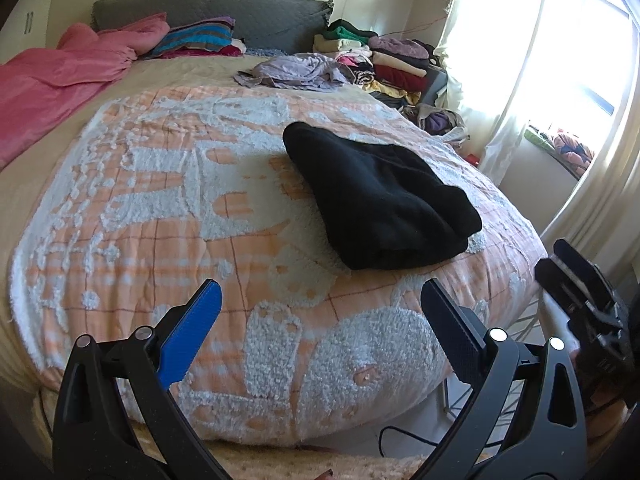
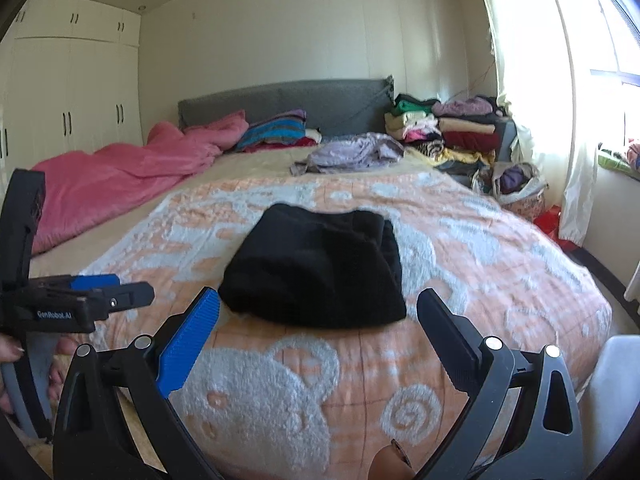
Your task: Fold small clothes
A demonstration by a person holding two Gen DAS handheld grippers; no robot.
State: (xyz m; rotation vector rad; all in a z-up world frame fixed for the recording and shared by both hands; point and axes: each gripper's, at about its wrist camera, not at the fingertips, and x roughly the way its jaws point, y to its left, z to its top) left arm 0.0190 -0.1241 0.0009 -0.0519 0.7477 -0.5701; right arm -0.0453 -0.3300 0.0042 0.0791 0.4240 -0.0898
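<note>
I am holding the left gripper (image 1: 320, 308) just short of the black folded garment (image 1: 376, 200), its blue-padded tongs standing wide apart and gripping nothing. The right gripper (image 2: 318, 316) is hovering nearer the same garment (image 2: 320, 268) — its tongs are also spread apart and empty. The garment is lying on the orange-and-white blanket (image 2: 500, 248); beyond the garment a crumpled lilac cloth (image 2: 356, 154) is sitting, with stacked clothes (image 2: 452, 132) further past it to the right.
</note>
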